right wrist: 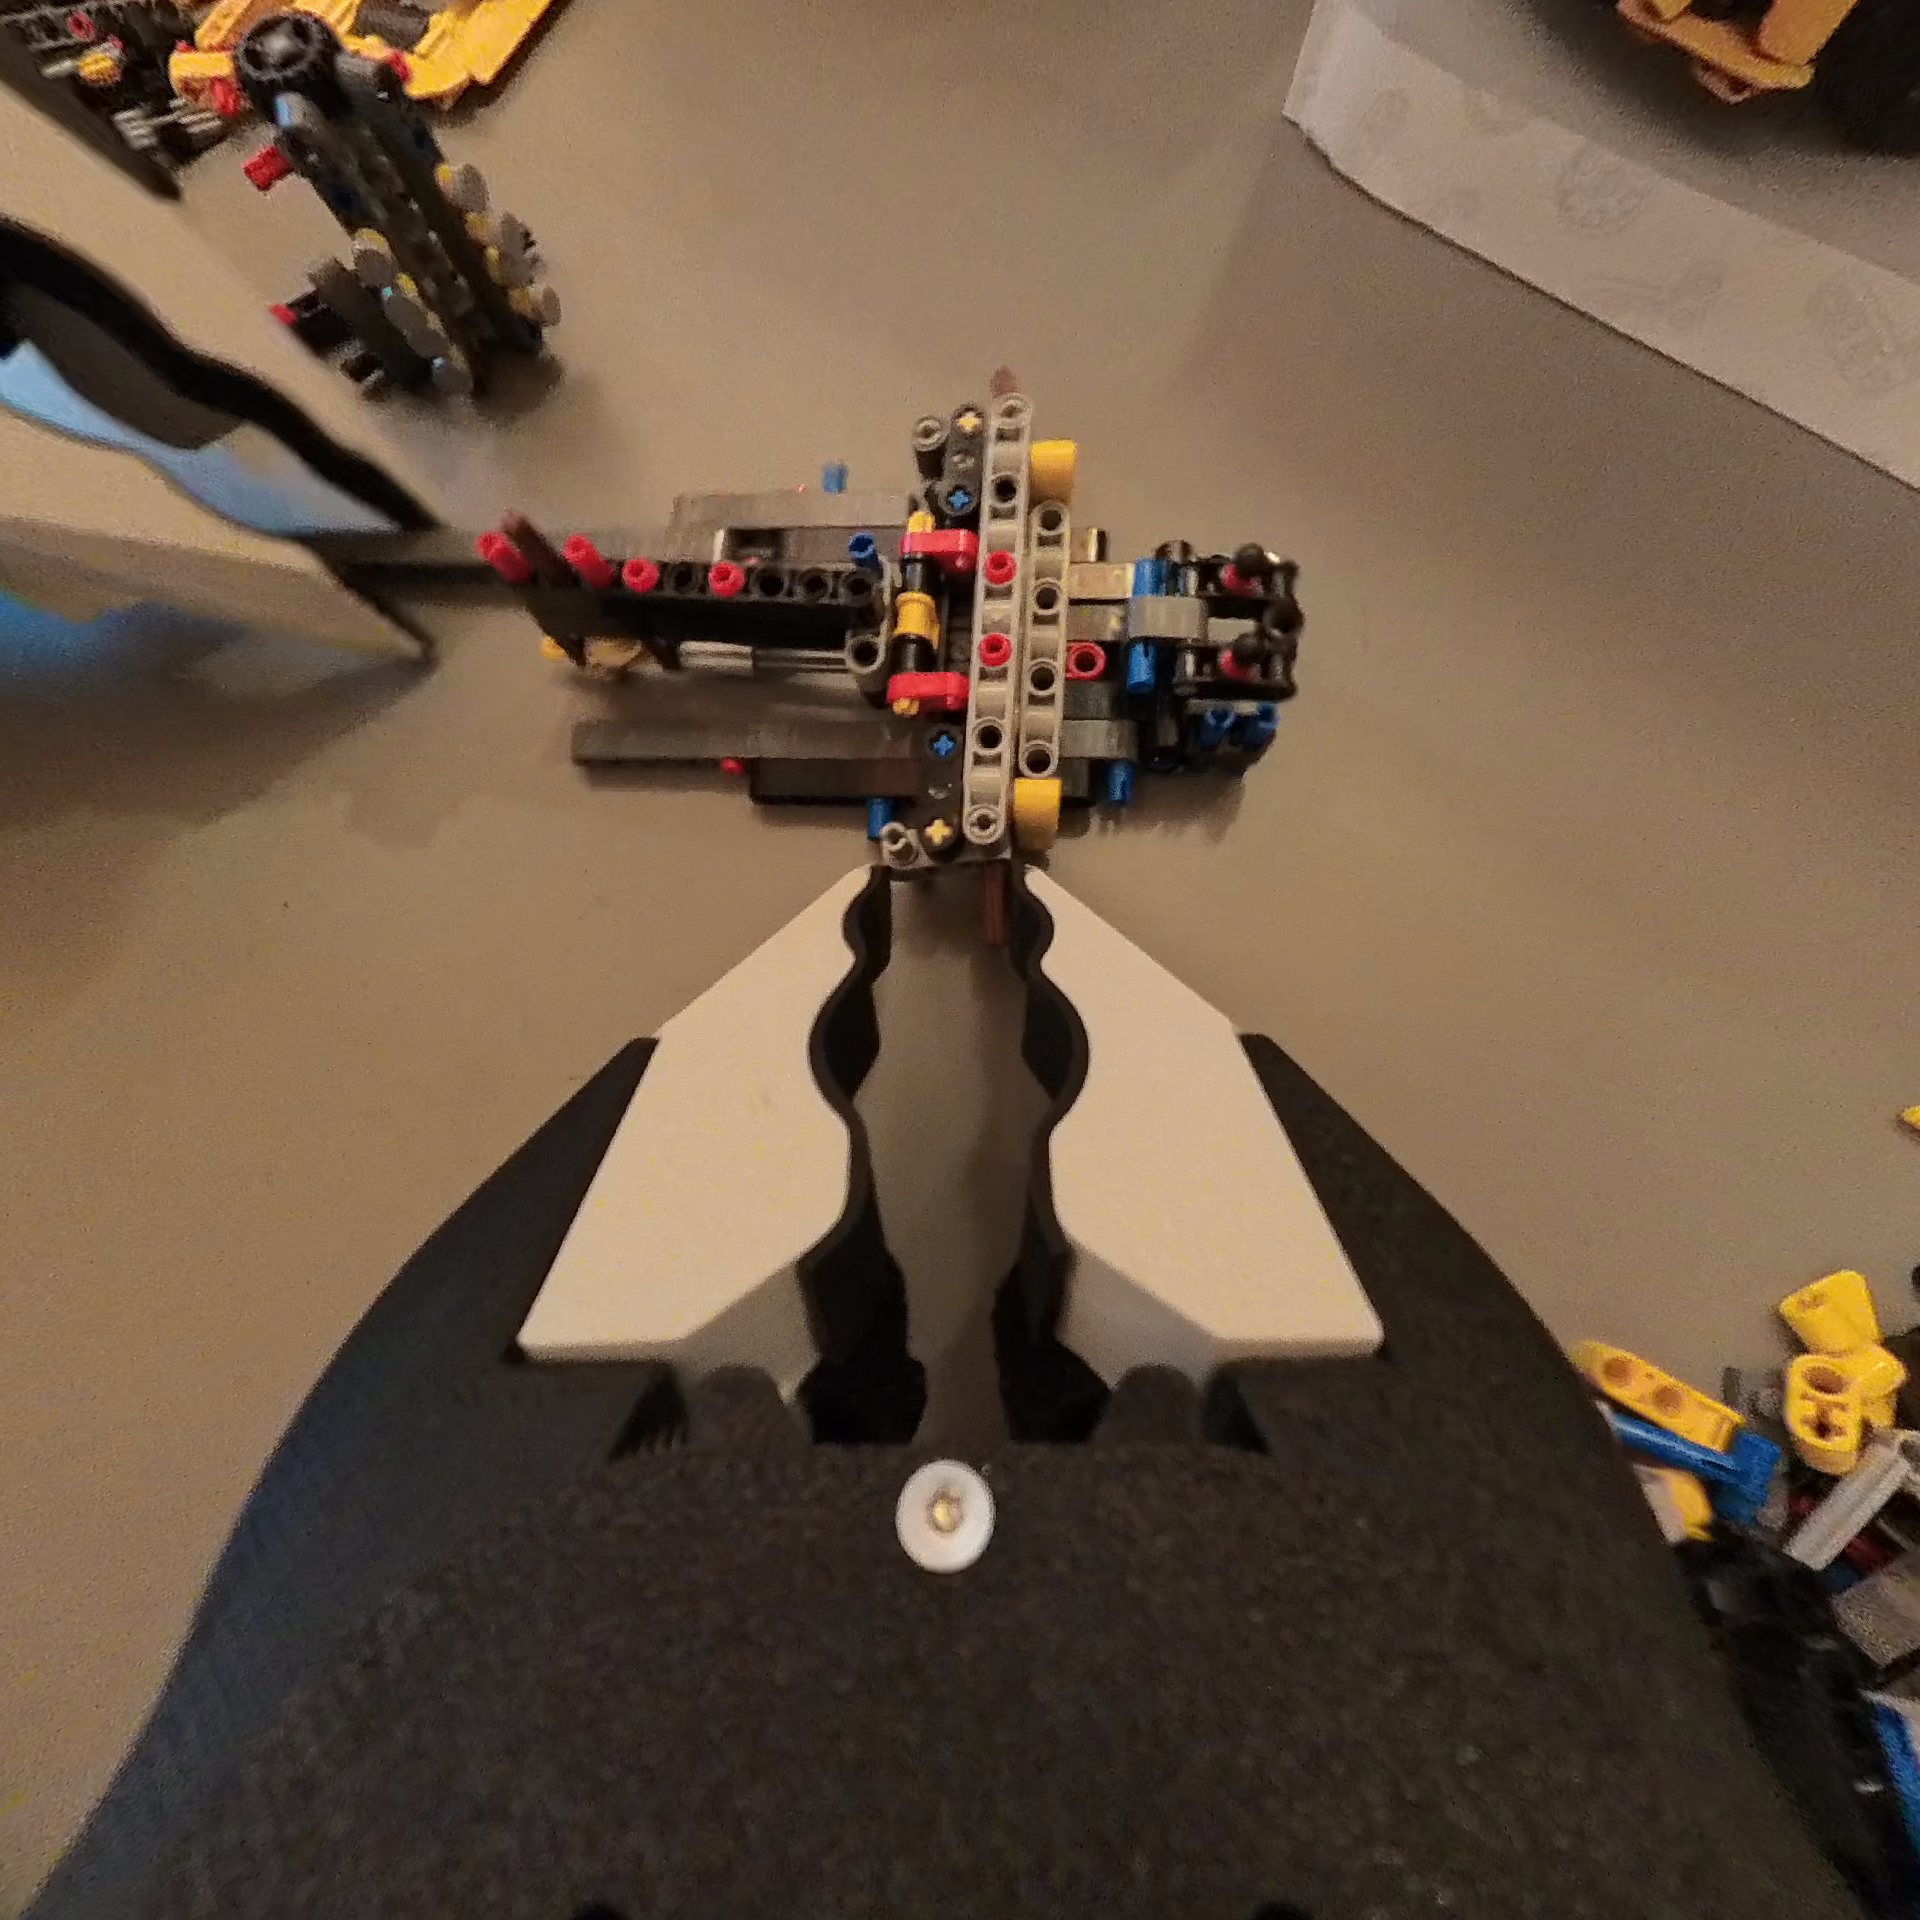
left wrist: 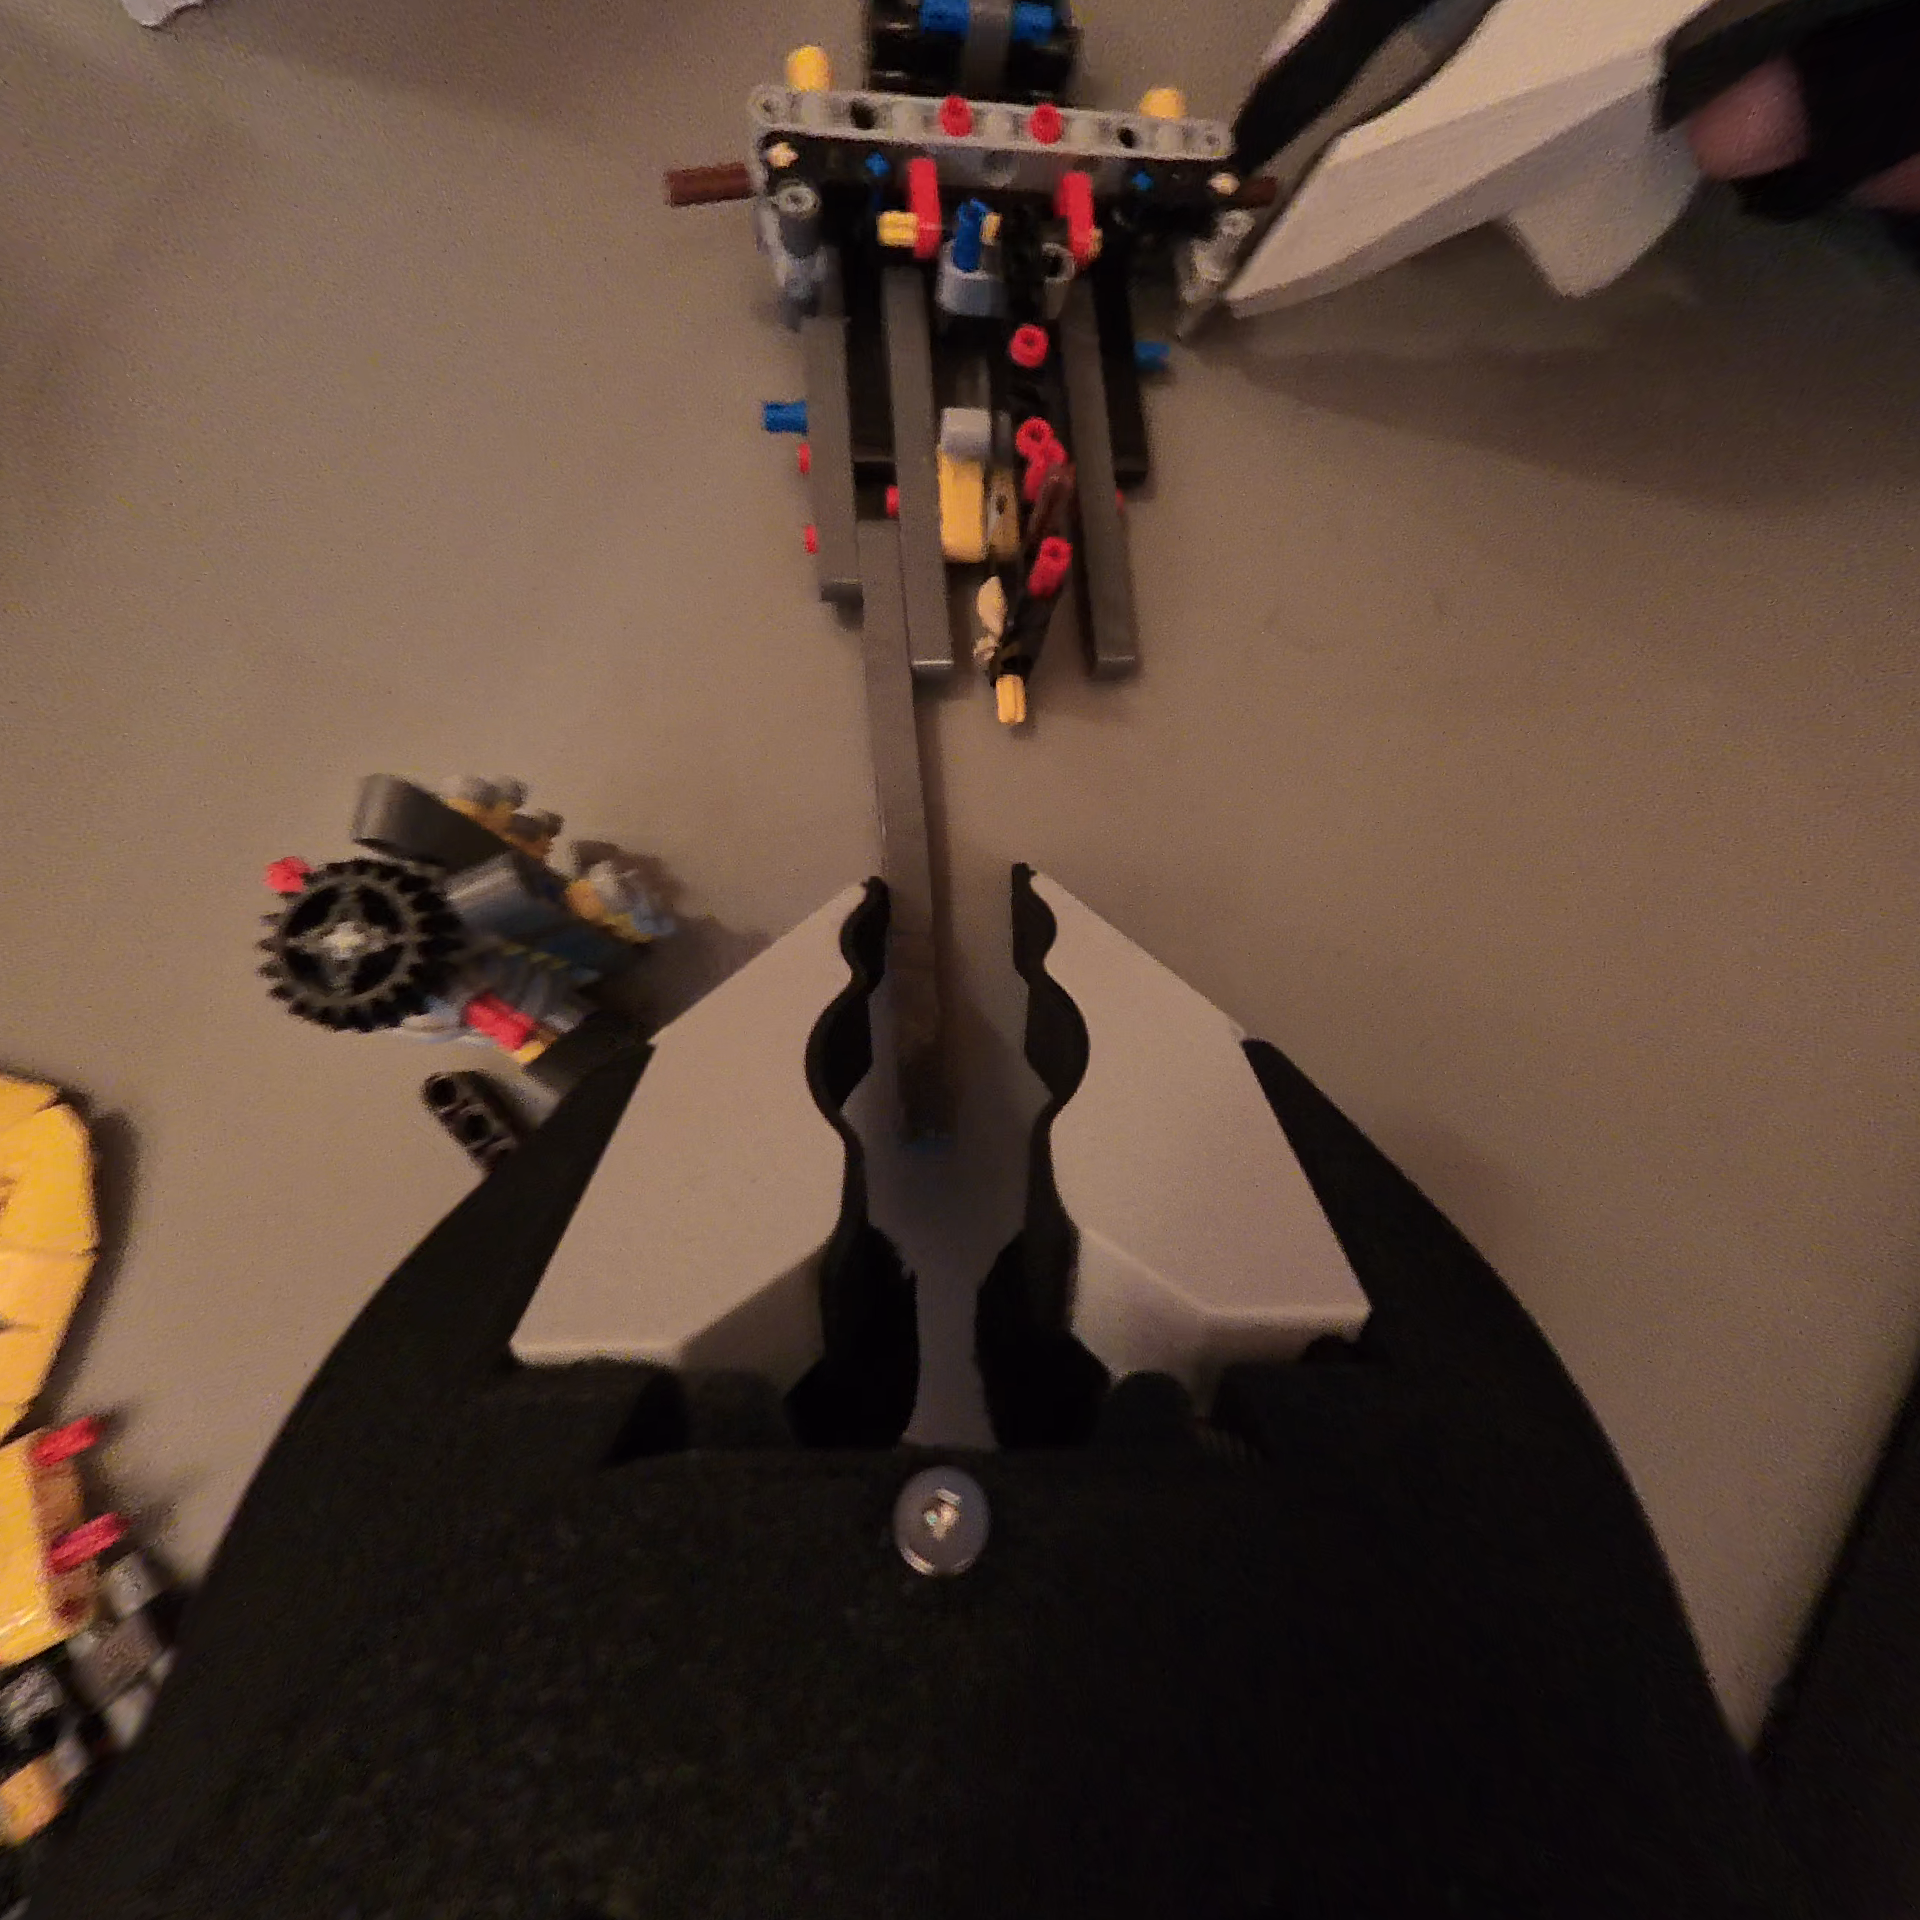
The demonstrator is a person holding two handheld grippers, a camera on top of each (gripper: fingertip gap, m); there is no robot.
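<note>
A brick-built assembly (left wrist: 987, 260) of grey and black beams with red, blue and yellow pins lies on the grey table (left wrist: 1455, 831); it also shows in the right wrist view (right wrist: 997, 644). A long dark grey beam (left wrist: 899, 727) runs from it back between my left gripper's (left wrist: 951, 881) fingers, against the left finger and apart from the right one. The left gripper is open, and also shows in the right wrist view (right wrist: 421, 582). My right gripper (right wrist: 951, 878) is open at the end of the light grey cross beam, with a brown axle stub (right wrist: 997, 904) between its fingertips. It also shows in the left wrist view (left wrist: 1226, 229).
A smaller sub-assembly with a black gear (left wrist: 364, 945) lies left of my left gripper and shows in the right wrist view (right wrist: 405, 260). Yellow built parts (left wrist: 42, 1247) sit at the left edge. A pile of loose pieces (right wrist: 1787, 1455) and a paper sheet (right wrist: 1610, 239) lie to the right. The left gripper's tips are roughly 15 cm from the right gripper's.
</note>
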